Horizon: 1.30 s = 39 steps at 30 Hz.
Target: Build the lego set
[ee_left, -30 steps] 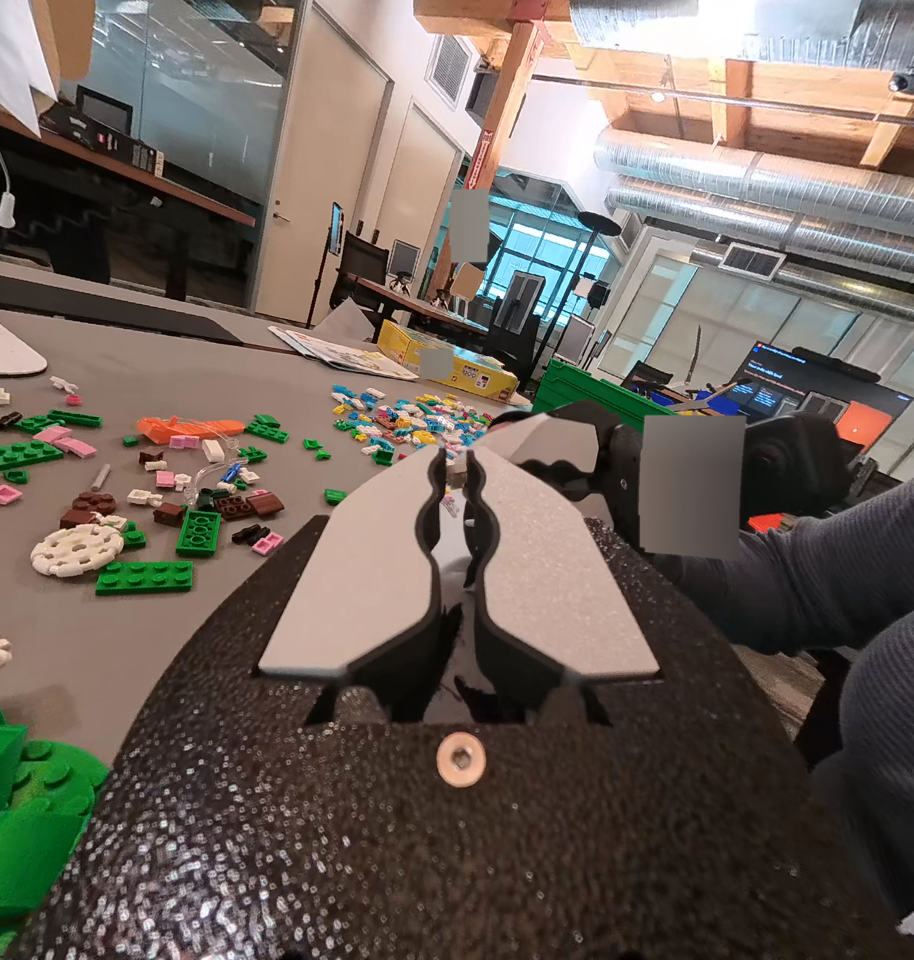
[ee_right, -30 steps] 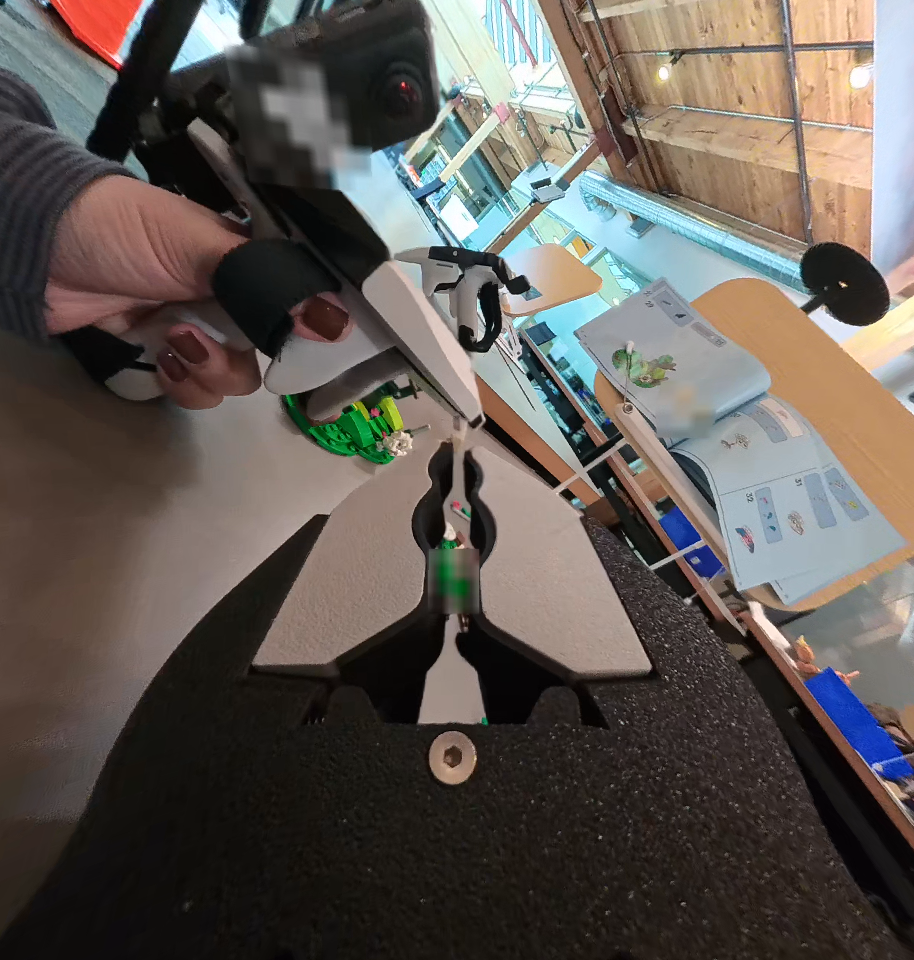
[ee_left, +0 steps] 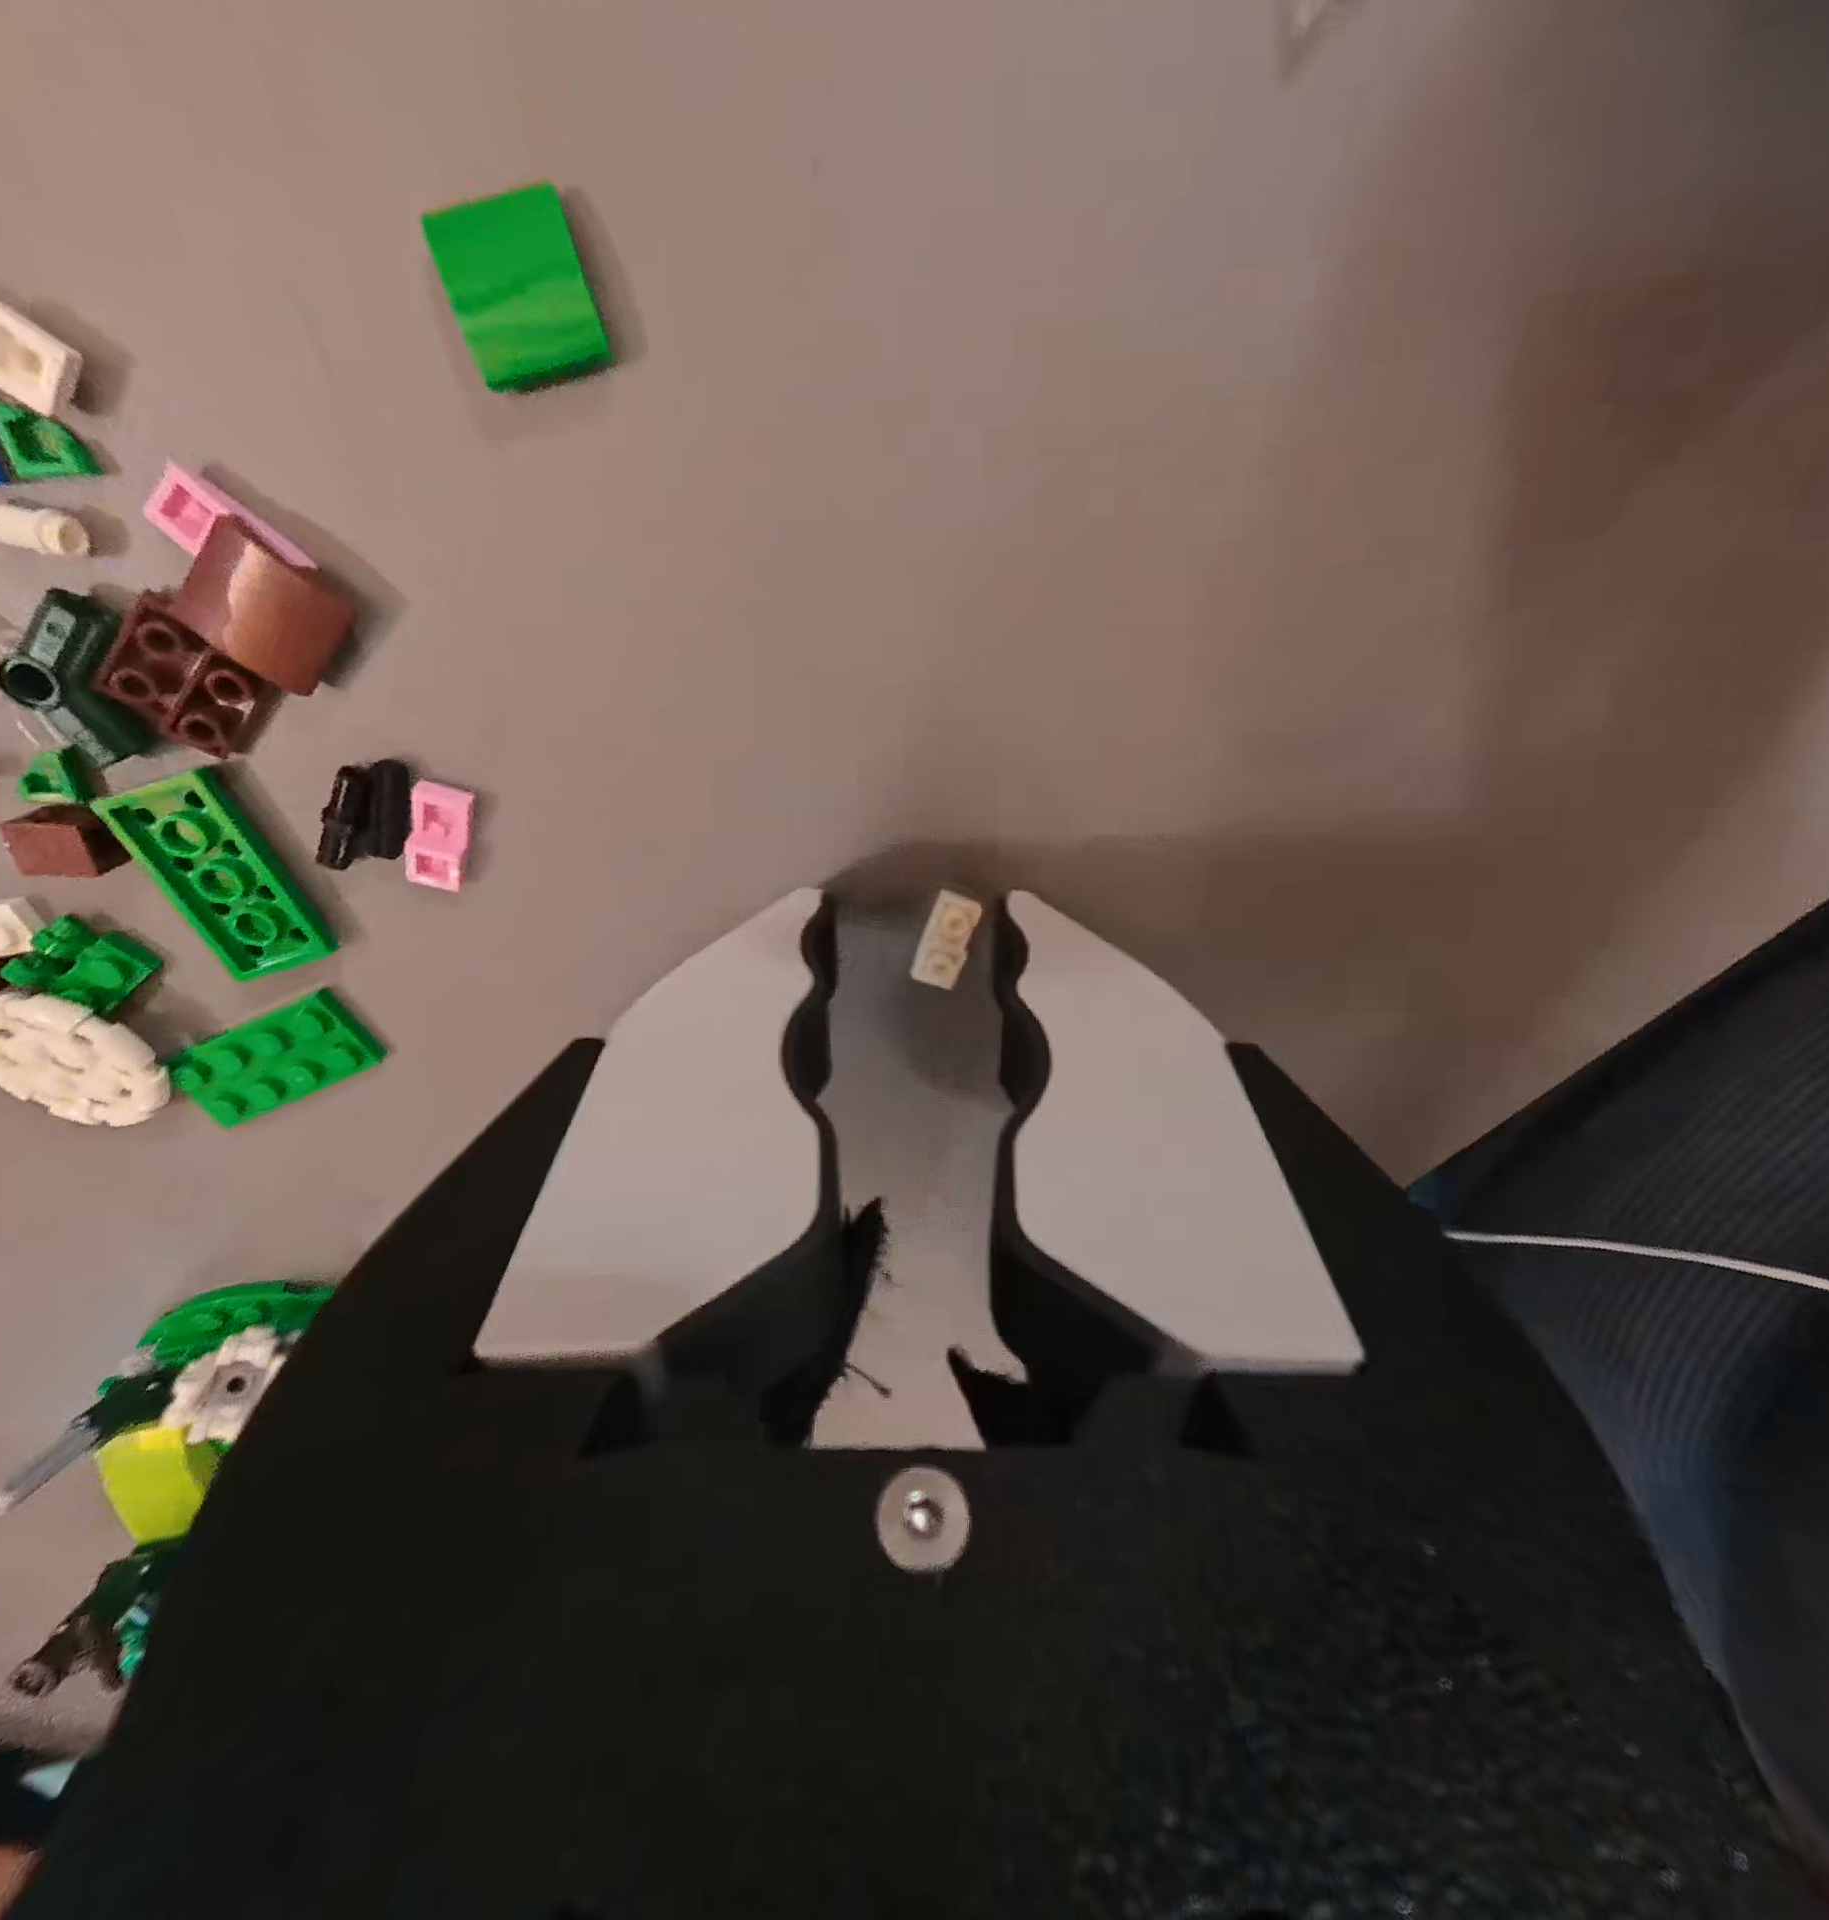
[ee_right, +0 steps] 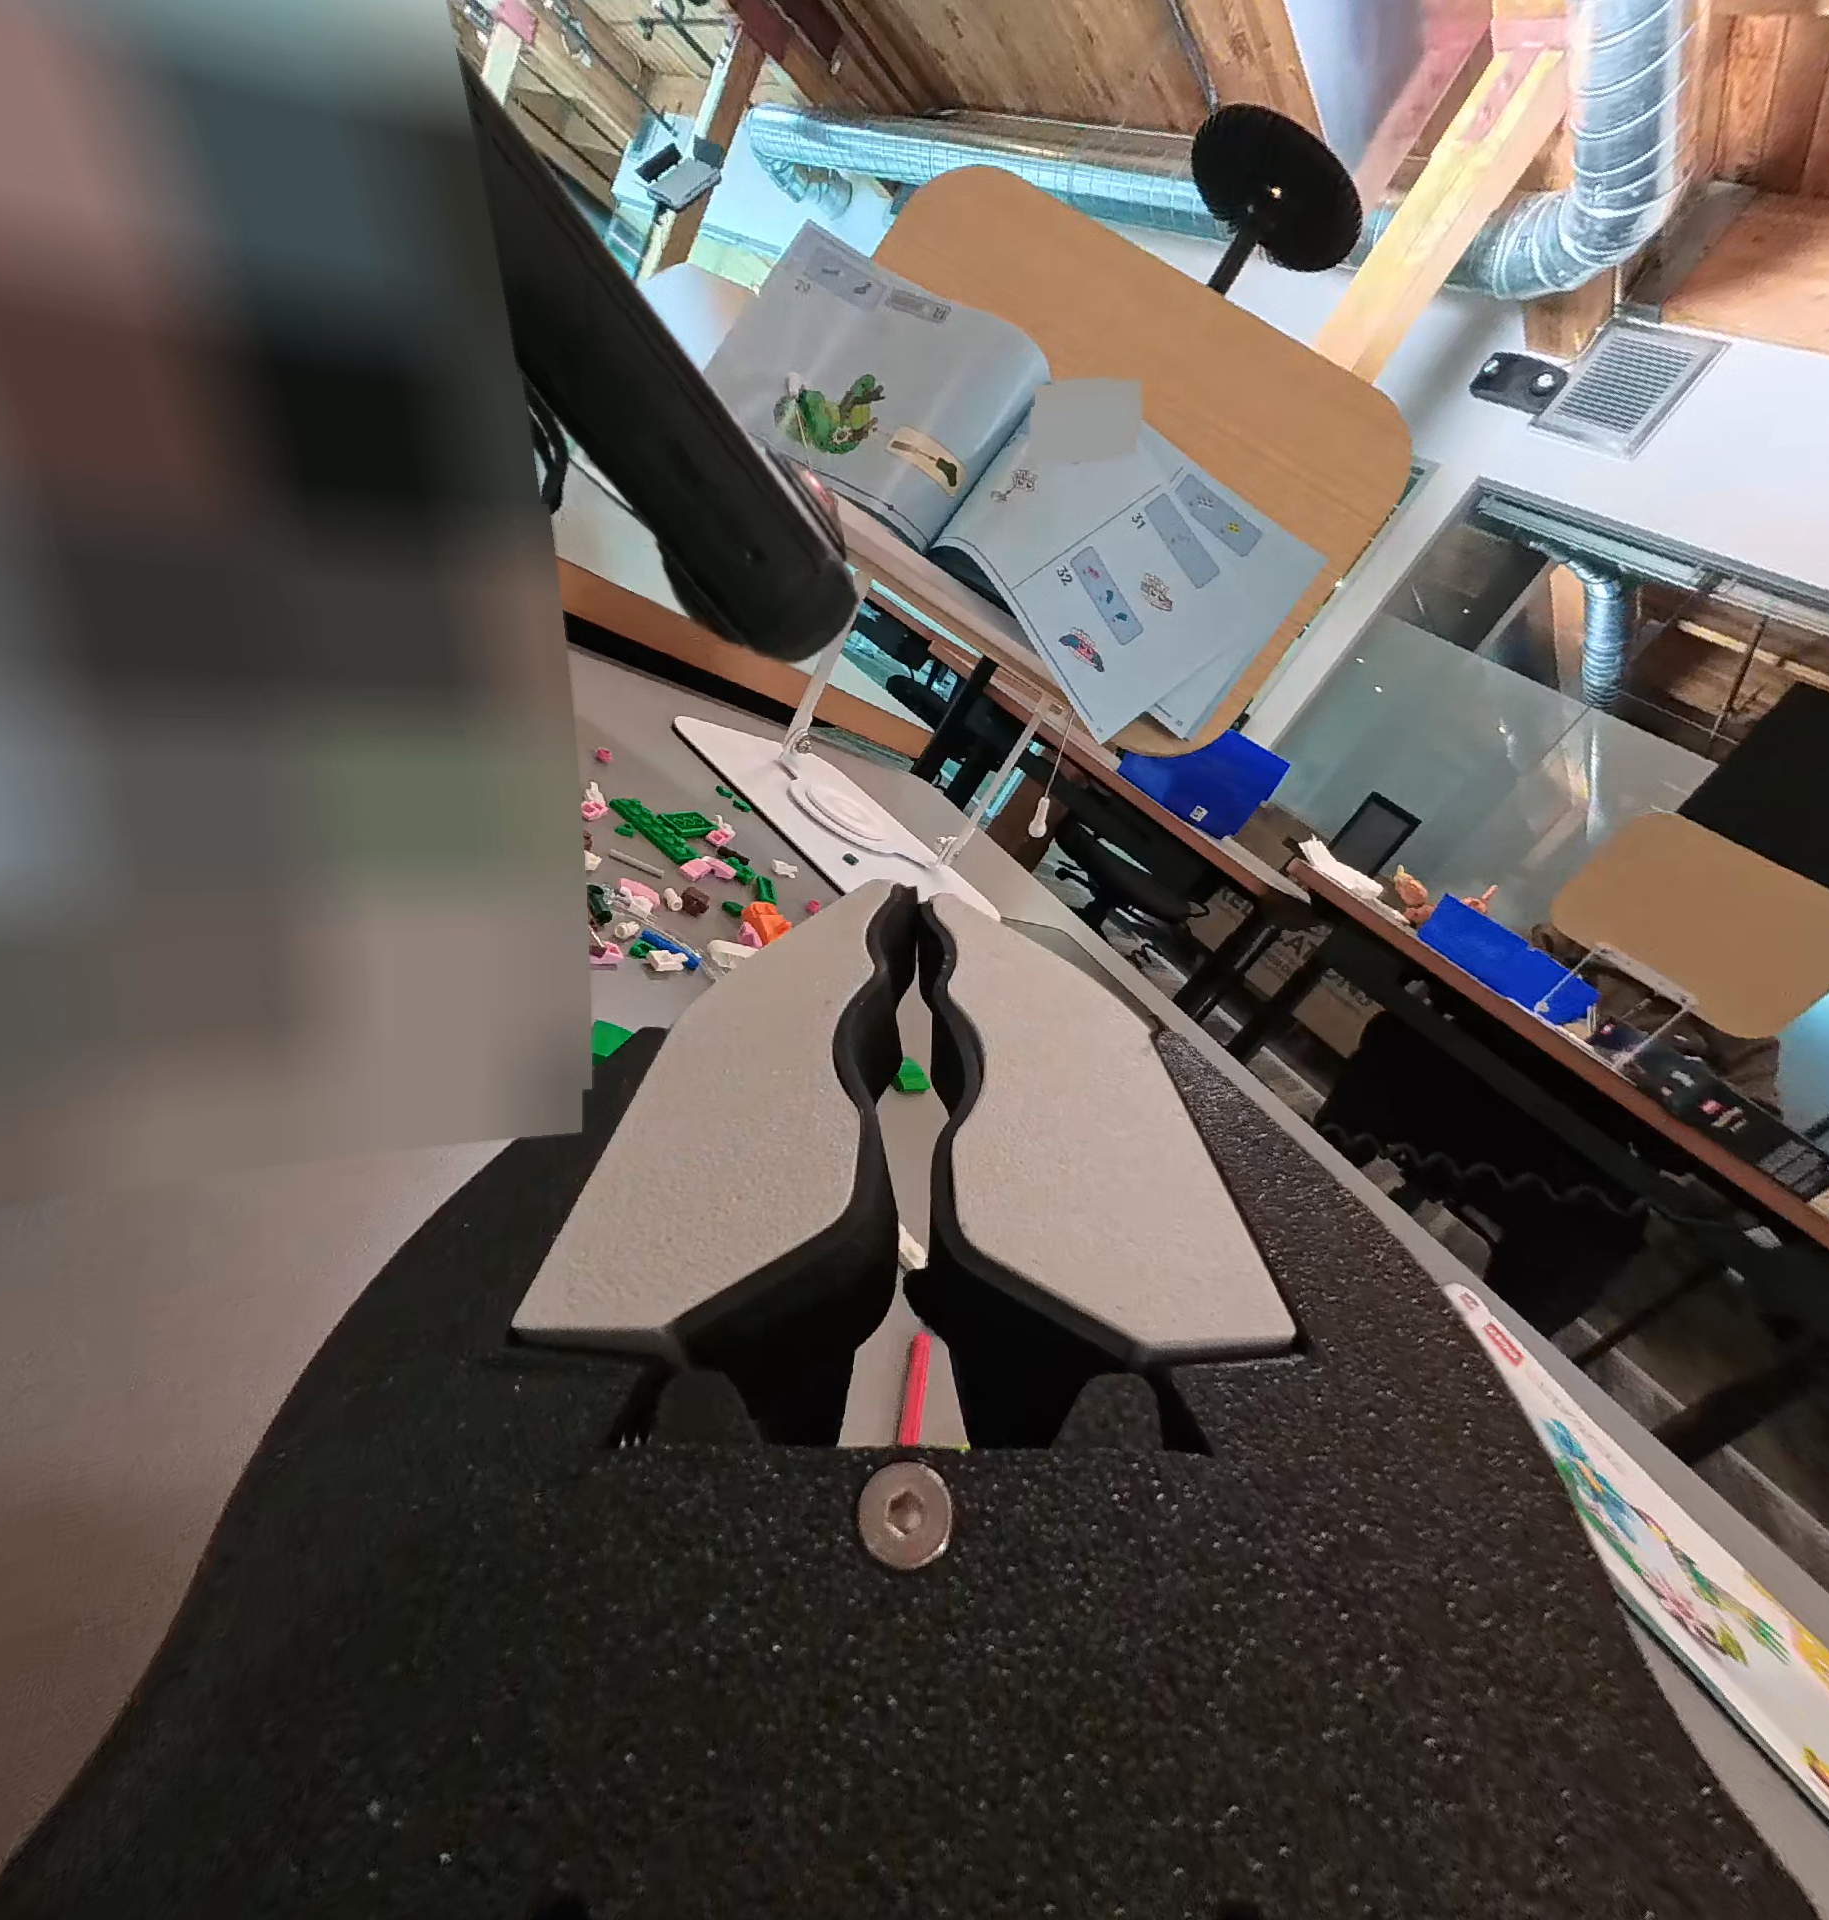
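Left tongs (ee_left: 915, 914): wide apart, pointing down at the counter (ee_left: 1201, 520); nothing gripped.
Target piece: one small cream plate (ee_left: 946, 938), two studs showing, lies on the counter between your fingertips, nearer the right-hand one.
Right tongs (ee_right: 912, 914): tips nearly touching. A thin red rod (ee_right: 915, 1387) shows in the slot near the base; whether it is held, you cannot tell.
Risk 1: the plate sits off-centre and skewed. Closing now, one finger likely meets it first and slides or flips it instead of pinching.
Risk 2: the plate is thin and flat on the counter, so the tips may ride over it.
Risk 3: left view is blurred; settle before closing.
Count, left of tongs: green studded plates, two (ee_left: 214, 873) (ee_left: 276, 1055); green smooth slope (ee_left: 515, 286), one; pink pieces, two (ee_left: 439, 834) (ee_left: 188, 509); white round plate (ee_left: 63, 1055), one; black clip (ee_left: 362, 812), one.
Build: partly made green model (ee_left: 203, 1382) at near left.
Instruction booklet (ee_right: 1003, 468): one, open on a stand, far side.
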### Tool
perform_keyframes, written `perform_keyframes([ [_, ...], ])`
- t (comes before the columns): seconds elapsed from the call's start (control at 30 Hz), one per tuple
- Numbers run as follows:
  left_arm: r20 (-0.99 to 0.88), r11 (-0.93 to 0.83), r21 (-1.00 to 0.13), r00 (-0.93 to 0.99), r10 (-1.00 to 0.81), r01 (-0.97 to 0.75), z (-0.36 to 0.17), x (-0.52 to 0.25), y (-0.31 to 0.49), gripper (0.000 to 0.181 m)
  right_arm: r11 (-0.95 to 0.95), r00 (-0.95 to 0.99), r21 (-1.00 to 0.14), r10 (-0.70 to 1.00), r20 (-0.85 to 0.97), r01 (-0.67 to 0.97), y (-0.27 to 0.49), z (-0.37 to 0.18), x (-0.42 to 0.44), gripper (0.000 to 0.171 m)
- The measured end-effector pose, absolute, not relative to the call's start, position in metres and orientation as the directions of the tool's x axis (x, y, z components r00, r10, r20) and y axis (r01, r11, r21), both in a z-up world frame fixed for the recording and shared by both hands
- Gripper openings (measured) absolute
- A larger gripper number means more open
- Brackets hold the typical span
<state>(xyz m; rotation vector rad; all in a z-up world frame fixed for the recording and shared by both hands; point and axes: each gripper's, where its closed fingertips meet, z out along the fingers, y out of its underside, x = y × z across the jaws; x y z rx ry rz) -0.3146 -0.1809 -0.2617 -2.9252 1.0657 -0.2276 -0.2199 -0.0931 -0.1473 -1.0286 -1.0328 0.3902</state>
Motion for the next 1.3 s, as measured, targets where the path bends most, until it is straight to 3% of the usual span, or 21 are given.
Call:
perform_keyframes([
  [0.2, 0.177, -0.780, -0.263, 0.766, -0.618, -0.568, -0.259, -0.306, -0.176, 0.044, 0.499, 0.506, -0.850, 0.696, 0.510, 0.170, -0.092, -0.146, -0.218, 0.000],
  [0.3, 0.176, -0.751, -0.478, 0.789, -0.589, -0.454, -0.243, -0.308, -0.170, 0.044, 0.502, 0.514, -0.849, 0.691, 0.508, 0.164, -0.092, -0.144, -0.217, 0.000],
  [0.43, 0.052, -0.482, -0.816, 0.788, -0.614, -0.321, -0.213, -0.309, -0.147, 0.043, 0.468, 0.507, -0.871, 0.720, 0.473, 0.148, -0.091, -0.146, -0.218, 0.000],
  [0.5, -0.050, -0.338, -0.885, 0.788, -0.614, -0.319, -0.206, -0.312, -0.140, 0.042, 0.439, 0.507, -0.889, 0.740, 0.442, 0.133, -0.089, -0.147, -0.218, 0.000],
  [0.57, -0.104, -0.206, -0.936, 0.784, -0.611, -0.285, -0.195, -0.311, -0.138, 0.021, 0.420, 0.510, -0.899, 0.750, 0.420, 0.124, -0.087, -0.148, -0.217, 0.000],
  [0.63, -0.138, -0.089, -0.970, 0.817, -0.560, -0.226, -0.187, -0.315, -0.141, 0.011, 0.403, 0.517, -0.908, 0.755, 0.402, 0.117, -0.085, -0.148, -0.215, 0.000],
  [0.77, -0.254, 0.084, -0.966, 0.831, -0.495, -0.246, -0.170, -0.321, -0.153, 0.010, 0.378, 0.508, -0.921, 0.778, 0.369, 0.089, -0.087, -0.147, -0.216, 0.000],
  [1.3, -0.158, 0.108, -0.987, 0.862, -0.481, -0.120, -0.158, -0.331, -0.164, 0.002, 0.423, 0.450, -0.897, 0.782, 0.431, 0.125, -0.093, -0.153, -0.238, 0.000],
])
